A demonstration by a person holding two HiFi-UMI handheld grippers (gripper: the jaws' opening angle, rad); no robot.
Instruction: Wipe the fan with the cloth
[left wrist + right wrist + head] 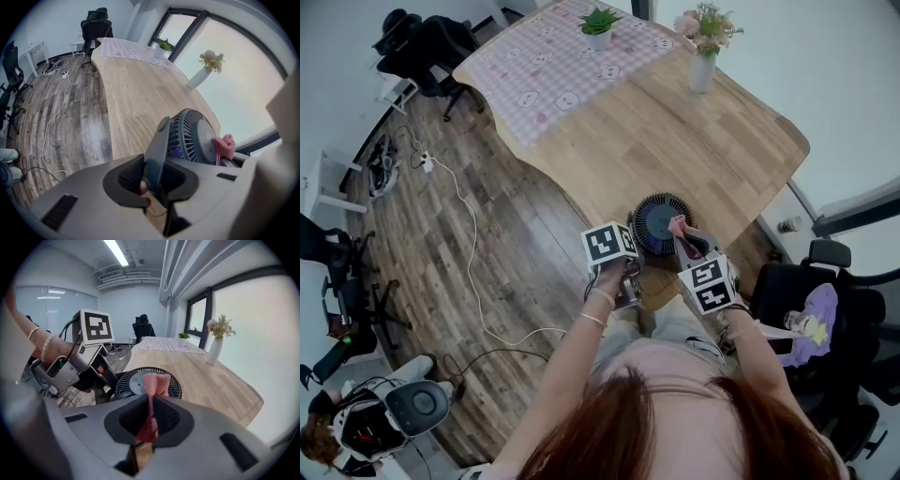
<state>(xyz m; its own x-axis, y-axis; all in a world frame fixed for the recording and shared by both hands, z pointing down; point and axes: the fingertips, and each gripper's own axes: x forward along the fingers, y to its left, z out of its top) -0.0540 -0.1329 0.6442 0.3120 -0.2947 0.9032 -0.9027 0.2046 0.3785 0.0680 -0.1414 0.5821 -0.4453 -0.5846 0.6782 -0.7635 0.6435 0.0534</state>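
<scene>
Dark blue-grey fan (654,221); pink cloth (678,225); light wood-grain table (694,141); pink-checked tablecloth (553,66), perhaps with printed faces.

Left gripper (152,180), right gripper (150,416): grey, black-white marker cubes (609,244); beaded bracelets (592,320); pale top (666,352).

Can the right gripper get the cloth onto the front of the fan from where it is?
Probably yes. The cloth in the right gripper appears to rest on the fan, with nothing between them; the left gripper clamps the stand off to one side.
</scene>
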